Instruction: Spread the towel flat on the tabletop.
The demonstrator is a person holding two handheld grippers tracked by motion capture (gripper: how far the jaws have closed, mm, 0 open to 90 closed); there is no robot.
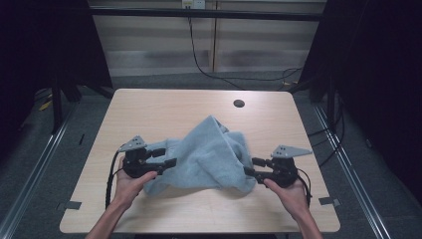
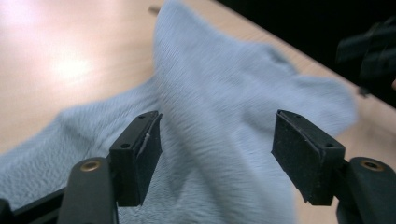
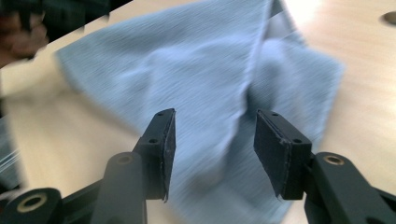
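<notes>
Two open grippers, left gripper [image 1: 165, 158], right gripper [image 1: 252, 166], flanking towel [image 1: 209, 154] edges

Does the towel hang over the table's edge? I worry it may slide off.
No: in the high view the towel lies wholly on the table, with bare wood showing all around it.

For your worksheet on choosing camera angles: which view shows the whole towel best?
The high view: the towel lies rumpled on the table, all its edges visible. The left gripper view and right gripper view show just blurred parts behind open jaws.

No readable text, label, brand, number or sign appears anywhere.
</notes>
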